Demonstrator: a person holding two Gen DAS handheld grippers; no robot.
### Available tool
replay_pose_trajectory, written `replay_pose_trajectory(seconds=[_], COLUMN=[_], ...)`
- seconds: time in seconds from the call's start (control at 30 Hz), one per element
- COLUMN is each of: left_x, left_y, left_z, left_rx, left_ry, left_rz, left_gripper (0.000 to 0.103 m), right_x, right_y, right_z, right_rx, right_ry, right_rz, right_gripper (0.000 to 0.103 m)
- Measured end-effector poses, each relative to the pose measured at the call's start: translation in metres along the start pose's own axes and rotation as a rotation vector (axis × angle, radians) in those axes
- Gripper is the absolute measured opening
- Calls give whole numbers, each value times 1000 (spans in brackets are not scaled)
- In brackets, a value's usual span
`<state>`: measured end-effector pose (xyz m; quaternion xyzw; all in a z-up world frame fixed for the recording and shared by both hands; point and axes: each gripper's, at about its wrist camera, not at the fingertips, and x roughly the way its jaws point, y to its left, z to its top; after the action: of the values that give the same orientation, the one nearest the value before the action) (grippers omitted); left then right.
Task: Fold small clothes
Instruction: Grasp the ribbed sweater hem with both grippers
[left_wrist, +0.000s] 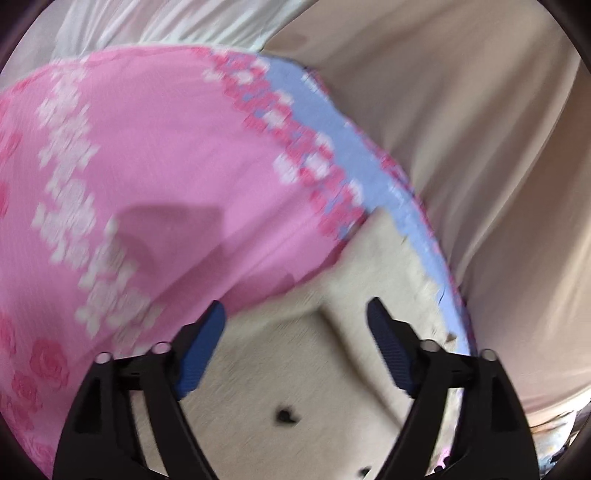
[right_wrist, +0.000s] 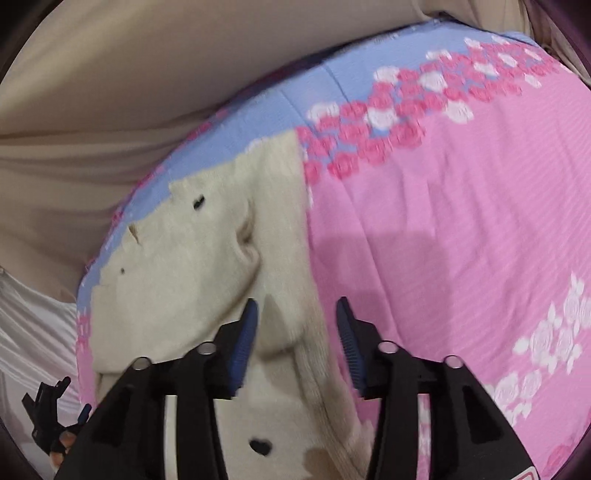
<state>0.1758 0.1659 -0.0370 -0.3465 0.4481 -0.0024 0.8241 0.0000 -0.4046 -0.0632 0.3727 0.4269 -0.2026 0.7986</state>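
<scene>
Left wrist view, tool: the left tool (left_wrist: 295, 314) has its blue-padded jaws spread wide, with nothing between them; it hovers over the garment.
Left wrist view, garment: a small cream knitted garment with dark little marks (left_wrist: 295, 369) lies flat on the bed, below and in front of the tool. The picture is blurred, so its kind cannot be told.
Left wrist view, surface: a pink bedsheet with white and pink rose print and a pale blue border (left_wrist: 166, 166) covers the bed; beyond it hangs a beige draped cloth (left_wrist: 480, 147).
Right wrist view, tool: the right tool (right_wrist: 295, 317) has its jaws half spread, and they pinch nothing. A ribbed edge of the cream garment (right_wrist: 192, 266) lies between and under them, not pressed.
Right wrist view, other tool: the left tool shows small at the lower left corner, held by fingers (right_wrist: 61, 448).
Right wrist view, room: white pleated fabric (right_wrist: 29, 332) at the left, beige cloth above.
Step in hand: it seems that a fold was laid and both tools are free of the cloth.
Next move: probably each tool must go down on an edge of the garment, close on it, and bring it over evenly. The knit is soft, so a shallow grip could slip.
</scene>
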Motion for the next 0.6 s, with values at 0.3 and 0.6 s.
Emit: replay_pose_trajectory(seconds=[0.3, 0.6], left_x=[124, 133], left_y=[-60, -81], left_z=[42, 55], left_rx=[77, 241], left_ry=[225, 134], left_rz=[-7, 113], left_gripper=[51, 9], right_x=[71, 72], right_y=[17, 23], right_z=[65, 66], right_rx=[-8, -136], right_ry=[89, 77], right_rz=[-15, -94], right_gripper=[58, 14])
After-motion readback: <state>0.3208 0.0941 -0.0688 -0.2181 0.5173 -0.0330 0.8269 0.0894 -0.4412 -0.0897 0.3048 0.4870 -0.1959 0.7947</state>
